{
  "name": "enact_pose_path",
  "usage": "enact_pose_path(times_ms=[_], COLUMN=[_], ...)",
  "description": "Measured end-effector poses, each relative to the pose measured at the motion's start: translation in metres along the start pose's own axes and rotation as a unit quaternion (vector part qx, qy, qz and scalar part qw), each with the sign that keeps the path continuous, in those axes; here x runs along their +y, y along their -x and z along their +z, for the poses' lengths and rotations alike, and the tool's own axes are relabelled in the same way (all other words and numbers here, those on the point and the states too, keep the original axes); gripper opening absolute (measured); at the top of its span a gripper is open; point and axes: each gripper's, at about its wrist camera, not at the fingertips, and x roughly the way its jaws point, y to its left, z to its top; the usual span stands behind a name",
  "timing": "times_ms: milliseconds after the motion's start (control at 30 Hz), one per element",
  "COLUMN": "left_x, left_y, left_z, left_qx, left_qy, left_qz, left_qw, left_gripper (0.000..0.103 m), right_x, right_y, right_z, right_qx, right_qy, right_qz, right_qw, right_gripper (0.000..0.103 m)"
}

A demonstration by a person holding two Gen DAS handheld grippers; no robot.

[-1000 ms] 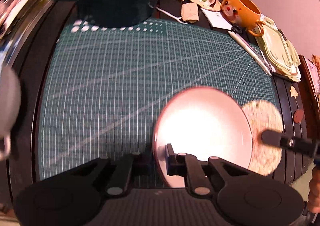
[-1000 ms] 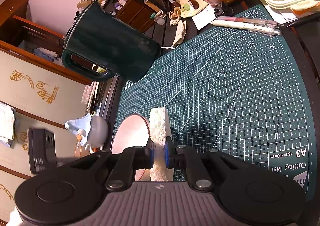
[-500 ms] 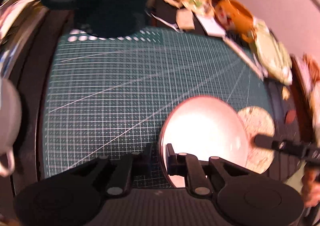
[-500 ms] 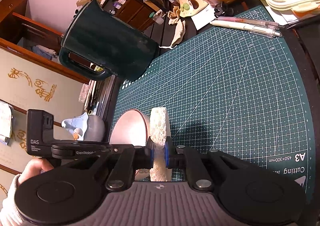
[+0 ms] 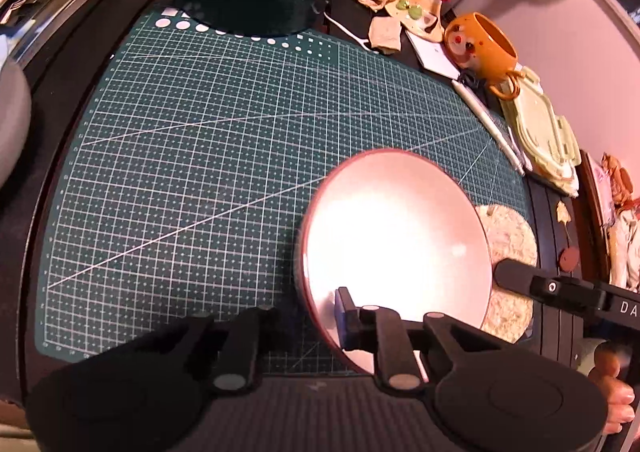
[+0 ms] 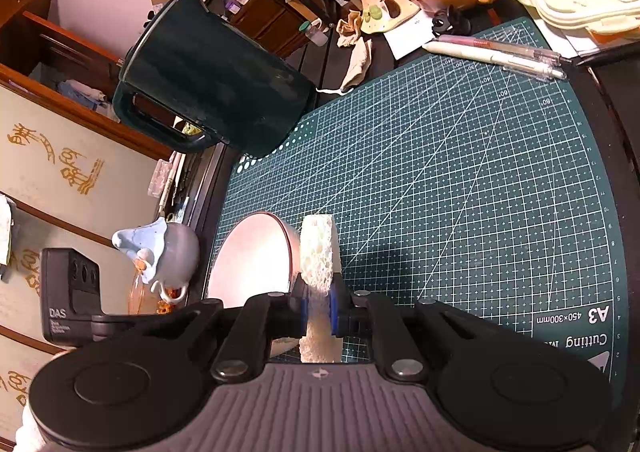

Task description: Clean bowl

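While the pink bowl (image 5: pixel 396 248) stands tilted on its edge on the green cutting mat (image 5: pixel 200 171), near the mat's front right part in the left wrist view, its pale, glossy inside faces the left camera and its thin red-brown rim runs all round. The left gripper (image 5: pixel 320 316) pinches the lower rim of the bowl, one blue-padded finger inside the bowl and the other outside; its jaws have just been opening slightly, with the rim between them and held. Just behind the bowl, on its right side in that view, a sponge (image 5: pixel 508 248) shows as a pale, speckled disc pressed close to the bowl's outer wall. In the right wrist view the right gripper (image 6: pixel 319 310) is clamped hard on that sponge (image 6: pixel 318 256), which stands upright between the blue pads and lies against the outside of the bowl (image 6: pixel 252 260). At the mat's far edge stands a dark green jug (image 6: pixel 212 79) with a handle. Beyond the mat lie an orange mug (image 5: pixel 482 47), white pens (image 6: pixel 496 53), a pale lidded container (image 5: pixel 540 131) and a small grey teapot (image 6: pixel 168 256) off the mat's left side.
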Motion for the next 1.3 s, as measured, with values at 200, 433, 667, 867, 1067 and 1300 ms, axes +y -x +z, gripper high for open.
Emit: enact_pose_path(times_ms=[200, 433, 667, 867, 1067, 1300], left_x=[0.003, 0.001, 0.000, 0.000, 0.000, 0.001], left_y=[-0.003, -0.004, -0.004, -0.004, -0.004, -0.003], left_z=[0.005, 0.004, 0.004, 0.004, 0.005, 0.004], left_qx=[-0.003, -0.006, -0.007, -0.008, -0.007, -0.007], left_qy=[0.002, 0.003, 0.002, 0.002, 0.000, -0.001], left_qz=[-0.006, -0.002, 0.000, 0.000, -0.001, -0.002], left_qw=[1.0000, 1.0000, 1.0000, 1.0000, 1.0000, 1.0000], left_gripper=[0.014, 0.014, 0.014, 0.014, 0.014, 0.014], right_x=[-0.001, 0.008, 0.018, 0.013, -0.011, -0.020], right_y=[-0.004, 0.002, 0.030, 0.049, 0.006, -0.004], right_z=[0.000, 0.000, 0.005, 0.013, 0.011, 0.005], right_qx=[0.004, -0.004, -0.042, -0.075, -0.019, 0.004], right_qy=[-0.003, 0.009, 0.021, 0.025, -0.020, -0.063], right_qz=[-0.003, 0.003, 0.031, 0.016, -0.010, 0.035], right_qw=[1.000, 1.000, 0.998, 0.997, 1.000, 0.997], right_gripper=[0.009, 0.010, 0.009, 0.009, 0.009, 0.009])
